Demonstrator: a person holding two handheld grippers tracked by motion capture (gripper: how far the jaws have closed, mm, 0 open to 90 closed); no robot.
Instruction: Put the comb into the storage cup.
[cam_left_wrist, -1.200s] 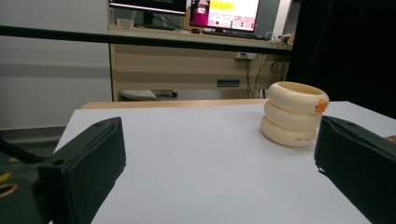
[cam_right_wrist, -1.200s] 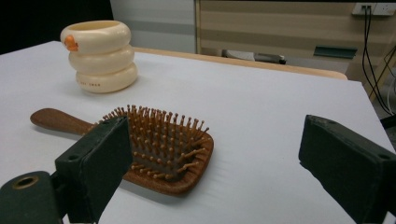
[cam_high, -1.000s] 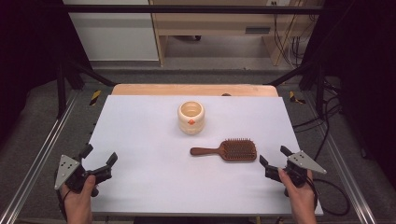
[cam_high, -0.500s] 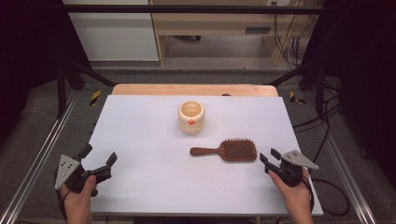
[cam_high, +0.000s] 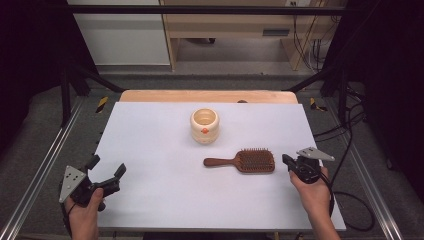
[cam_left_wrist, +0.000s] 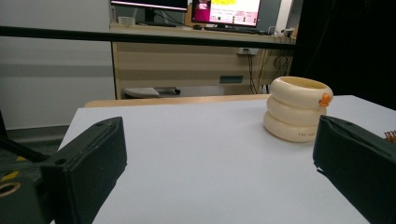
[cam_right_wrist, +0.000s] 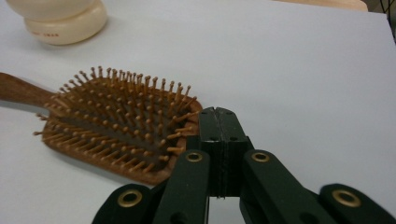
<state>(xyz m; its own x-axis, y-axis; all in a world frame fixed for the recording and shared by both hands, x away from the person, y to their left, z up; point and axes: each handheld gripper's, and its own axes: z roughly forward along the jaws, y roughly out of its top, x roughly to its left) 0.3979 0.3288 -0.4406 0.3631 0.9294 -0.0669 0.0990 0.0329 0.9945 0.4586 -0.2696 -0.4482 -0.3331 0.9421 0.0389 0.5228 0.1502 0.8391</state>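
Observation:
A wooden hairbrush (cam_high: 247, 161) lies bristles up on the white table (cam_high: 150, 150), handle pointing left. Behind it stands a cream ringed pot (cam_high: 204, 125) with an orange dot. My right gripper (cam_high: 286, 160) sits just right of the brush head; its jaws have just been closing and now meet with nothing between them. In the right gripper view the shut tips (cam_right_wrist: 217, 114) hover at the edge of the brush (cam_right_wrist: 112, 123), with the pot (cam_right_wrist: 60, 18) beyond. My left gripper (cam_high: 106, 166) rests open at the near left corner. It faces the pot (cam_left_wrist: 297, 108), its jaws (cam_left_wrist: 219, 154) wide apart.
A wooden board (cam_high: 207, 96) borders the table's far edge. Metal rails (cam_high: 45, 160) run along both sides, and cables (cam_high: 350, 130) trail on the floor at the right. A desk with monitors (cam_left_wrist: 224, 9) stands beyond the table.
The right gripper's jaws went from wide open to shut, and the hand moved left and forward toward the brush head. The left hand stayed put.

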